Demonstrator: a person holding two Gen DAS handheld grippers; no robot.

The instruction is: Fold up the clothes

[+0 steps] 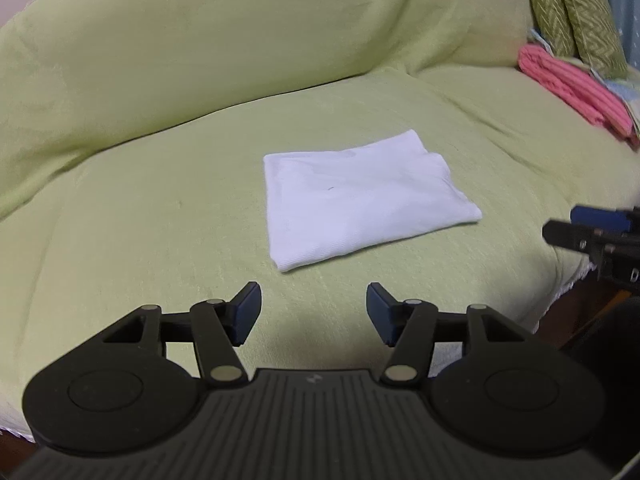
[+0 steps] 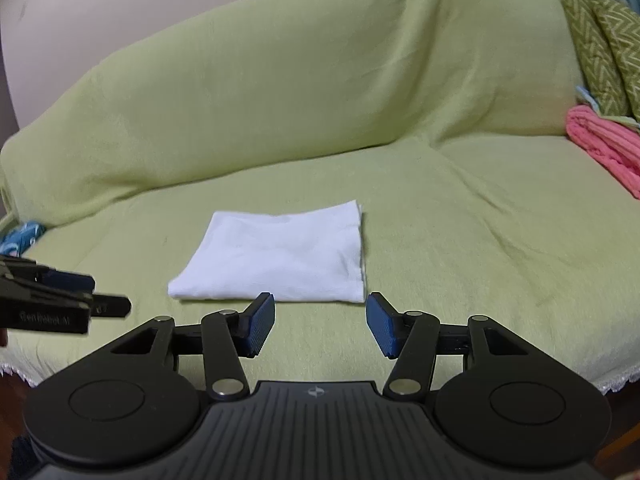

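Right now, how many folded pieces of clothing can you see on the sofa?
2. A white folded garment lies flat mid-seat on the green sofa cover. A pink one sits at the far right by the patterned cushions. More may be hidden there.

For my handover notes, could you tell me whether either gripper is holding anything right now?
Nothing is held: the left gripper and right gripper are open and empty, short of the folded white garment.
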